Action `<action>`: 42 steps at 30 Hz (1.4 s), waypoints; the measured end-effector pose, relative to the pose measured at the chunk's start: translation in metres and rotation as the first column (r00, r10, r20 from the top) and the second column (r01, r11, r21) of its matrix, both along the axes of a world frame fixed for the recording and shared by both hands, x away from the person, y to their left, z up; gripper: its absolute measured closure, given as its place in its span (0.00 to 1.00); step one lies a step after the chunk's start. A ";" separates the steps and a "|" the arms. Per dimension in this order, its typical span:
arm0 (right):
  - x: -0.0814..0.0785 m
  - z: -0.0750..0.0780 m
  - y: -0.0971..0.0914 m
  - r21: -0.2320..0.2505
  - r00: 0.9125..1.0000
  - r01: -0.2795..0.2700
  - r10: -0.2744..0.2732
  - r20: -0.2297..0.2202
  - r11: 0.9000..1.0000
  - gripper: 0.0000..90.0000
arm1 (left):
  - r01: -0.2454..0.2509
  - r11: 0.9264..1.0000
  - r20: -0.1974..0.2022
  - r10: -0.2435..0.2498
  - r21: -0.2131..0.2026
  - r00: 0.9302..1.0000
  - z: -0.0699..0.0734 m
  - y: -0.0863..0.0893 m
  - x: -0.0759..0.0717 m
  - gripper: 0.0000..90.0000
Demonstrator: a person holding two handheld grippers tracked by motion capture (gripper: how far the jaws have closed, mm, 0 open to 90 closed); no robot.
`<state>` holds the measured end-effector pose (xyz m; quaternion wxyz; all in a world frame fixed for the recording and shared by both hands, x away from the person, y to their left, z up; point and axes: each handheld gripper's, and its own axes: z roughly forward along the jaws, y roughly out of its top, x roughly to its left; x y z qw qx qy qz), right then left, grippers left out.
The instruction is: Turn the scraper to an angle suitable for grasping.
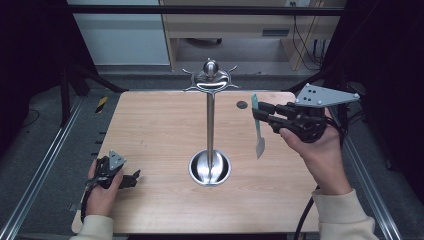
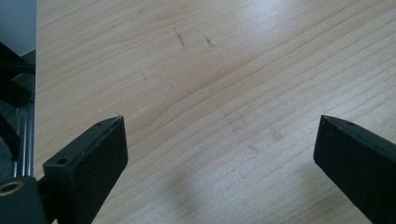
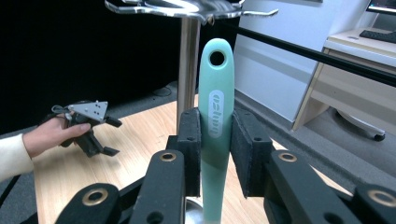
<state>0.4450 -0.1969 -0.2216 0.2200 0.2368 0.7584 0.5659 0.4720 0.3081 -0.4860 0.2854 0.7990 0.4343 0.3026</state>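
While the right tongs (image 3: 215, 140) clamp the teal-handled utensil (image 3: 215, 107) upright, hanging hole topmost, the stand's hooks (image 3: 187, 8) sit above and beyond them; left tongs (image 2: 215, 149) rest apart, empty.

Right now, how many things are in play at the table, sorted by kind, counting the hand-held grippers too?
Hand-held grippers: 2, the left hand-held gripper and the right hand-held gripper
Metal hook stands: 1, the metal stand
Utensils: 1, the teal-handled utensil, clamped in the right one
Total: 4
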 end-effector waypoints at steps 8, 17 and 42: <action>-0.003 0.005 0.001 0.029 1.000 -0.018 0.017 0.007 0.999 0.83 | 0.002 1.000 -0.001 -0.002 0.002 1.000 0.000 0.000 0.000 0.03; -0.006 0.010 0.005 0.036 0.999 -0.034 0.034 0.014 0.999 0.83 | 0.003 1.000 -0.001 -0.003 0.002 1.000 0.000 0.000 0.000 0.03; 0.020 0.012 0.017 0.031 0.997 -0.068 0.069 -0.040 0.997 0.83 | 0.005 1.000 -0.003 -0.005 0.001 1.000 -0.001 -0.001 0.000 0.03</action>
